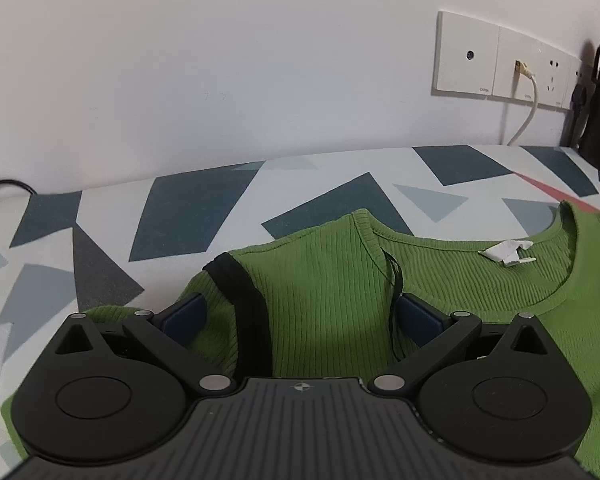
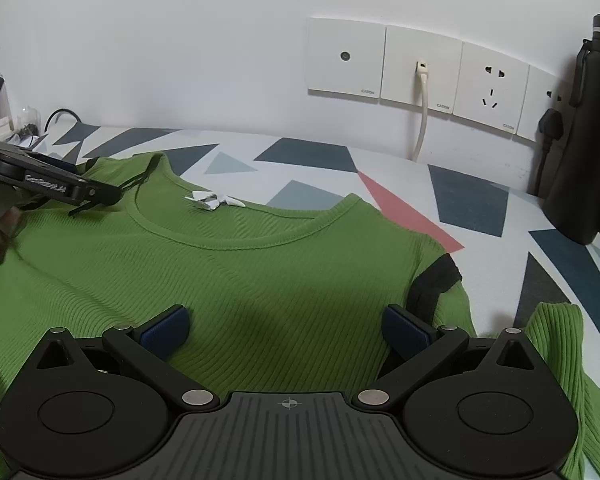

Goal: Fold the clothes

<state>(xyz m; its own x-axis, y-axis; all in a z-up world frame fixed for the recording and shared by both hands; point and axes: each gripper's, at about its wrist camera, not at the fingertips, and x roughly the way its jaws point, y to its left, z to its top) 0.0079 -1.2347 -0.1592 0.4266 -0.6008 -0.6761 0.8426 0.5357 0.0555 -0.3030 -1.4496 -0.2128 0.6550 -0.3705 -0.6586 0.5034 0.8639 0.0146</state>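
Green ribbed sweater lies flat on the tablecloth with blue, grey and red shapes, its round neckline towards the wall; a white label sits inside the collar; a black band crosses each shoulder seam. Left gripper is low over the left shoulder, its jaws spread wide around a raised fold of cloth; right gripper hovers over the chest, jaws also spread, pinching nothing. Wall sockets and a black bottle stand behind.
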